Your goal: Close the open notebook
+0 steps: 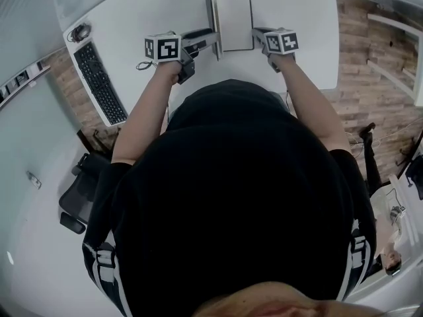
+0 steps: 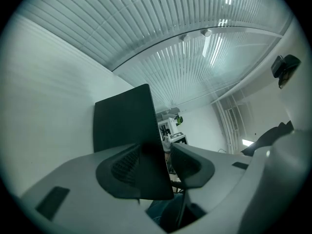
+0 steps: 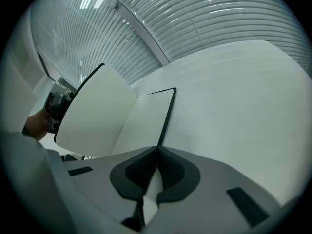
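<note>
Black cover [image 2: 124, 126] stands upright inside the wide-open left tool [image 2: 156, 150]; right tool [image 3: 157, 152] pinches the notebook [image 3: 141, 126] edge.

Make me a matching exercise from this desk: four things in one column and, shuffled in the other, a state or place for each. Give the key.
Column one
A. left hand-held gripper
B. right hand-held gripper
C. keyboard
D. left cover of the notebook

Column two
1. lies along the table's left edge
2. jaws shut on the notebook's right edge
3. stands raised off the table
4. jaws apart, a cover between them

Pairs: A-4, B-2, C-1, D-3
</note>
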Demonstrator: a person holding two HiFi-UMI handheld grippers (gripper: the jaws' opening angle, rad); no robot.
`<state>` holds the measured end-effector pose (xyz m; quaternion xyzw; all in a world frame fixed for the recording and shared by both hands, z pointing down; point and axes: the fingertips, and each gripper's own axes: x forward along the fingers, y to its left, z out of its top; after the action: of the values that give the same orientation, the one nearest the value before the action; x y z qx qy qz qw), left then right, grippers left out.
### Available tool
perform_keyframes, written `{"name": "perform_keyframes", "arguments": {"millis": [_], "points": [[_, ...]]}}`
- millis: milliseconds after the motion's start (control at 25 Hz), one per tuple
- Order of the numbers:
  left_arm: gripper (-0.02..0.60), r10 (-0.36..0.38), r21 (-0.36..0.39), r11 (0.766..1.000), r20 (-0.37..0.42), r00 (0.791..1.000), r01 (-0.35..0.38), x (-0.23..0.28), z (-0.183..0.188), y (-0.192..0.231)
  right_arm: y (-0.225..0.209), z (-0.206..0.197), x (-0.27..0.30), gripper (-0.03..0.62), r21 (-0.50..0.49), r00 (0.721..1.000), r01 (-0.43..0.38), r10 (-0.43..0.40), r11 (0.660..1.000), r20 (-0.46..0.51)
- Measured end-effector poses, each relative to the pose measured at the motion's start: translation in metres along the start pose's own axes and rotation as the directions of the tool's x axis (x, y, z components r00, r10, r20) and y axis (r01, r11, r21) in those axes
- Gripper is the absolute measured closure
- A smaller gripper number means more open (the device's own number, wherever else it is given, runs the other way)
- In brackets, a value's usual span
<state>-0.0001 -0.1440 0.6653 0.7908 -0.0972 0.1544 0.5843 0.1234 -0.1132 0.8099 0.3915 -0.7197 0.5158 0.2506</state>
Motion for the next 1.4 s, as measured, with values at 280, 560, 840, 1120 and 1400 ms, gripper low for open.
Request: {"name": "perform_keyframes", "arguments": {"millis": [280, 560, 840, 1120, 1400], "points": [[0.379, -0.050, -0.011, 0.999, 0.000, 0.999, 0.050, 0.006, -0.006, -0.009, 0.001, 0.000, 0.004, 0.559, -0.002, 1.000, -0.005, 0.005, 1.000, -0.011], [0.380, -0.028, -0.001, 1.000, -0.006, 1.000, 0.028, 0.004, -0.008, -0.003, -0.002, -0.001, 0.002, 0.559, -0.020, 1.000, 0.001, -0.002, 1.000, -0.017], [0.387, -0.023, 0.013, 1.000, 0.001, 1.000, 0.023, 0.002, -0.007, -0.002, -0.002, -0.001, 0.001, 0.559, -0.010, 1.000, 0.005, -0.006, 1.000, -0.017], [0.424, -0.029, 0.008, 1.000, -0.009, 1.000, 0.029, -0.001, -0.012, -0.003, 0.001, -0.007, -0.001, 0.559, 0.012, 0.999, 0.007, -0.006, 1.000, -0.046], [0.508, -0.046, 0.023, 0.999, 0.001, 0.999, 0.046, -0.008, -0.016, -0.013, 0.010, 0.001, -0.021, 0.559, 0.019, 1.000, 0.006, -0.006, 1.000, 0.007]]}}
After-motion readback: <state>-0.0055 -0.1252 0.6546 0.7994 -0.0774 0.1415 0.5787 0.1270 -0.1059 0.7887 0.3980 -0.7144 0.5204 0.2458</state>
